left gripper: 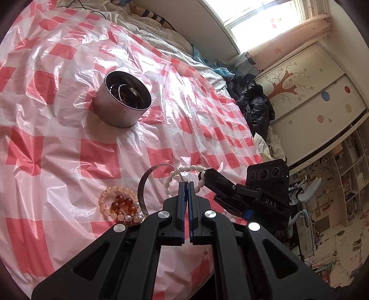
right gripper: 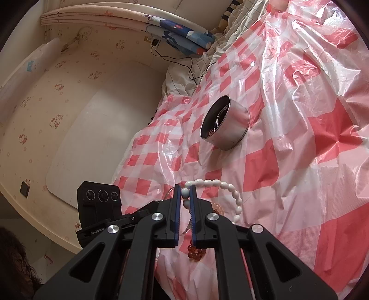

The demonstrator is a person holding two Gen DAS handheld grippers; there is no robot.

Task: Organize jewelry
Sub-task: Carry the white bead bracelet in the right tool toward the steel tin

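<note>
Left wrist view: left gripper (left gripper: 187, 183) at lower centre, jaws pinched on silver bangle (left gripper: 143, 184); right gripper (left gripper: 204, 176) beside, clamped on white bead bracelet (left gripper: 184, 170). Peach and amber bracelets (left gripper: 120, 205) heaped lower left on checkered plastic sheet (left gripper: 57, 150). Steel tin (left gripper: 122, 99) upper left, more jewelry inside.

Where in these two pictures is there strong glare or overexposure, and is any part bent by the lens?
Left wrist view: the bright window is blown out white, and the crinkled red-and-white checked plastic sheet throws glare patches. Right wrist view: the same sheet shines strongly at upper right; the round steel tin stays readable. Both views: fisheye bending curves the walls, and dark corners frame the image.
</note>
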